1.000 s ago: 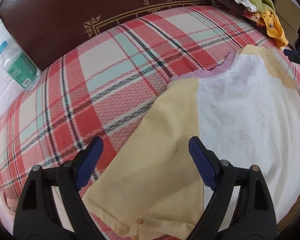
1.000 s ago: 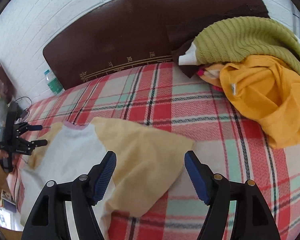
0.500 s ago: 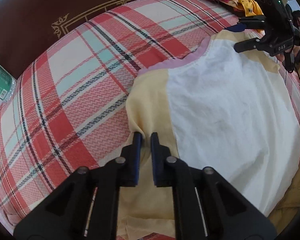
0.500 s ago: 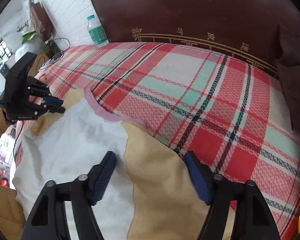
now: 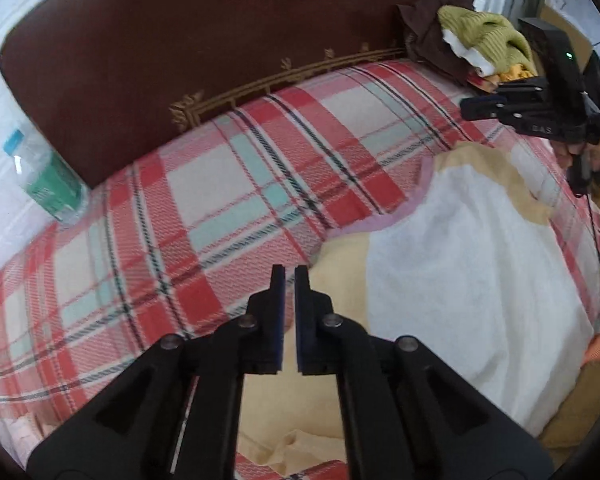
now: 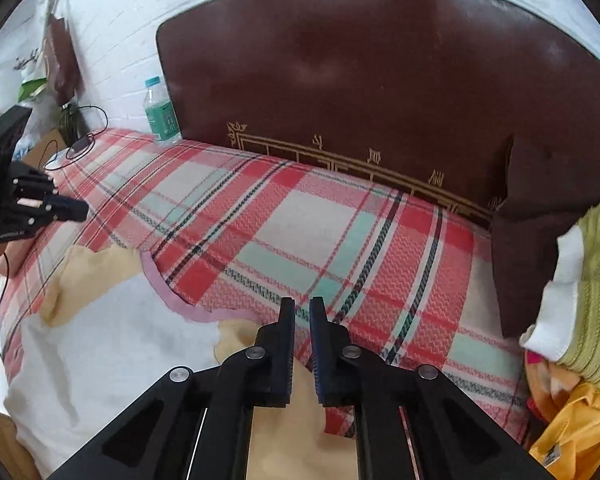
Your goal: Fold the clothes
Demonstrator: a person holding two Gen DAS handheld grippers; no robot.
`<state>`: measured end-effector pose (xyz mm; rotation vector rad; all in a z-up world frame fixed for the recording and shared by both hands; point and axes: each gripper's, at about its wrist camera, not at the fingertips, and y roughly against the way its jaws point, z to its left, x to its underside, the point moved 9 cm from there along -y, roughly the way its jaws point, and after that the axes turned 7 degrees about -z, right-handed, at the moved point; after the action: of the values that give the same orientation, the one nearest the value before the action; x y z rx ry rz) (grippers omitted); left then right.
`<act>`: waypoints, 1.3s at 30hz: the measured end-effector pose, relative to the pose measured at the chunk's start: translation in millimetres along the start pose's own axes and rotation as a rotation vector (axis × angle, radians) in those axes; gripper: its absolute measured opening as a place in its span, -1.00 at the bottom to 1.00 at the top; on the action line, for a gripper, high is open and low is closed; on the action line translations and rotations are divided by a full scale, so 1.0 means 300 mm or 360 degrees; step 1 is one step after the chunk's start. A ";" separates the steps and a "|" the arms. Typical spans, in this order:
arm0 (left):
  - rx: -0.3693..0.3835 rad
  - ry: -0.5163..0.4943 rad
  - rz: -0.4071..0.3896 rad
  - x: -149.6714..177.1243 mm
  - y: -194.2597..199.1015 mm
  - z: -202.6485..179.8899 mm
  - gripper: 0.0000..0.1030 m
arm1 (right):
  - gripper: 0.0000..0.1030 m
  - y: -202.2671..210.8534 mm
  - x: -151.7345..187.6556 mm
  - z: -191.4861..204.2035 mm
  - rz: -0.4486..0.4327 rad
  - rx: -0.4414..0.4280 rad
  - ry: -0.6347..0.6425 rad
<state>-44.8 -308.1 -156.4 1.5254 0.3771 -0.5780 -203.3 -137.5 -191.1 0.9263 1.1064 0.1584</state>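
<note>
The left gripper (image 5: pixel 289 276) has its jaws drawn almost together, only a thin slit between the blue pads. It sits low over the yellow sleeve of the shirt (image 5: pixel 460 280); whether cloth is pinched in that slit cannot be told. The right gripper (image 6: pixel 302 308) is closed the same way, a narrow gap left between its fingers, tips at the edge of the other yellow sleeve where it meets the bedspread (image 6: pixel 300 224). Again a hold on the fabric cannot be confirmed from either view.

The shirt lies flat on the bed, white body with yellow sleeves and a pink collar (image 6: pixel 168 296) that points toward the headboard (image 6: pixel 380 80). Its hem end runs toward the near edge of the bed, out of frame. Each gripper shows in the other's view, held above the shirt's opposite shoulder.

Beyond the shirt the plaid bedspread runs bare up to the dark brown headboard. A pile of clothes (image 6: pixel 580 300), green knit over orange and brown, sits at the headboard corner on the right side. A water bottle (image 6: pixel 160 112) stands at the opposite headboard corner, against the white brick wall (image 6: pixel 112 20).
</note>
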 end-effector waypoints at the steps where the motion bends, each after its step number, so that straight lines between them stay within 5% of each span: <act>1: 0.0002 -0.0026 0.0016 0.014 -0.017 -0.013 -0.58 | -0.24 -0.002 0.011 0.009 0.0004 -0.0084 -0.0041; 2: 0.0048 -0.0041 0.0043 0.028 -0.036 -0.033 0.11 | -0.01 -0.005 0.021 0.020 0.0001 -0.0127 -0.0055; 3: 0.0108 -0.0049 0.0058 0.035 -0.057 -0.055 0.49 | 0.31 -0.015 0.030 0.036 0.0017 -0.0165 -0.0051; 4: 0.0115 -0.0059 0.0045 0.031 -0.073 -0.065 0.77 | 0.43 -0.027 0.038 0.055 0.0045 -0.0222 -0.0046; 7: 0.0133 -0.0087 0.0039 0.013 -0.122 -0.092 0.77 | 0.51 -0.072 0.060 0.112 0.0137 -0.0315 0.0027; 10: 0.0257 -0.0045 0.0167 0.036 -0.195 -0.111 0.76 | 0.50 -0.124 0.095 0.140 0.0256 -0.0309 0.0110; 12: 0.0267 -0.0055 0.0222 0.060 -0.222 -0.118 0.54 | 0.37 -0.139 0.121 0.157 0.0306 -0.0335 0.0149; 13: 0.0250 -0.0086 0.0209 0.063 -0.215 -0.123 0.39 | 0.08 -0.143 0.134 0.164 0.0323 -0.0338 0.0174; 14: 0.0234 -0.0117 0.0196 0.065 -0.208 -0.128 -0.29 | -0.08 -0.143 0.145 0.166 0.0336 -0.0323 0.0201; 16: 0.0253 -0.0105 0.0208 0.064 -0.180 -0.144 -0.88 | -0.64 -0.132 0.154 0.162 0.0330 -0.0278 0.0244; 20: 0.0084 -0.0212 0.0099 0.016 -0.106 -0.159 -0.89 | -0.85 -0.076 0.106 0.167 0.0221 -0.0183 0.0317; 24: -0.0028 -0.0113 -0.0005 -0.076 -0.060 -0.084 -0.89 | -0.90 -0.022 0.011 0.149 0.0068 -0.0088 0.0330; 28: -0.0187 -0.0068 0.0072 -0.050 -0.165 -0.021 -0.82 | -0.89 -0.073 -0.014 0.068 0.0071 0.0016 0.0184; 30: -0.0255 -0.0089 0.0156 0.002 -0.230 -0.006 -0.57 | -0.73 -0.102 0.005 0.027 0.0099 0.0048 0.0084; 32: -0.0310 -0.0059 0.0098 0.005 -0.227 0.011 -0.21 | -0.47 -0.100 0.030 -0.003 0.0099 0.0029 -0.0021; 34: -0.0333 0.0038 0.0041 -0.002 -0.185 0.042 0.14 | 0.08 -0.066 0.061 -0.032 0.0078 0.0028 -0.0098; 39: -0.0372 0.0238 -0.0143 0.003 -0.016 0.110 0.22 | 0.29 0.098 0.181 -0.133 0.0014 -0.0016 -0.0382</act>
<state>-50.9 -340.7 -159.9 1.3347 0.6098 -0.4728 -200.5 -67.4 -213.4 0.9154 0.8790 0.0578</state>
